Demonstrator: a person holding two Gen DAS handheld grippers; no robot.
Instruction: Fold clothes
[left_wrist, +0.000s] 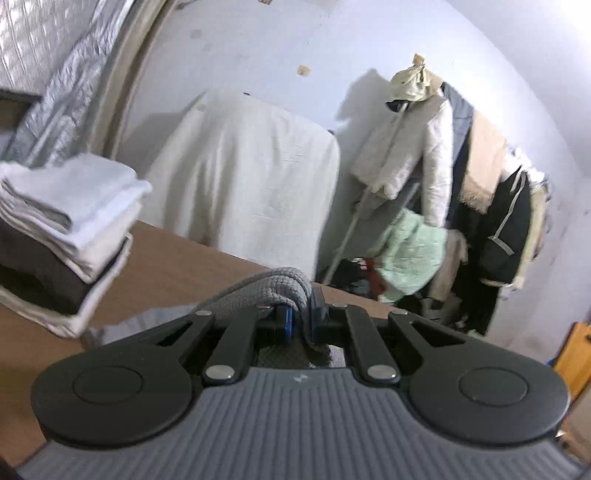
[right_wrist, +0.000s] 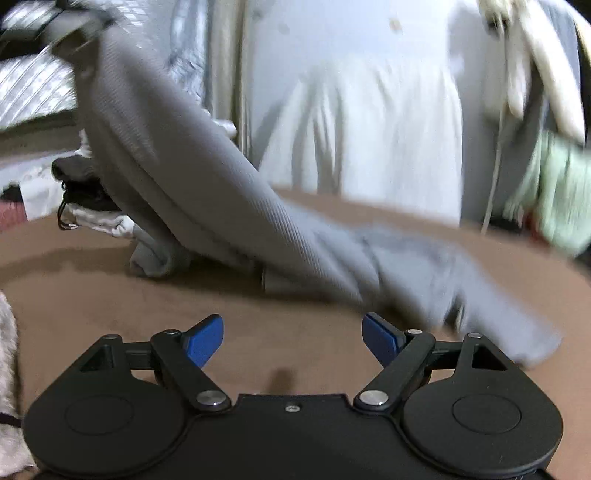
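Grey waffle-knit garment (right_wrist: 207, 192) slants from upper left of the right wrist view, where the left gripper (left_wrist: 301, 319) pinches its edge, down to lower right on the brown table (right_wrist: 110, 295). Its free end lies just right of the empty, wide-spread right gripper (right_wrist: 293, 338).

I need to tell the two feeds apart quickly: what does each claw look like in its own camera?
Left claw: black linkage arms with silver rivets, two round black discs, blue pads, and a ribbed grey body with a small pale mark. Right claw: the same black arms, rivets and discs, blue pads, but a plain black body with one centre screw. No cables or sleeves show.
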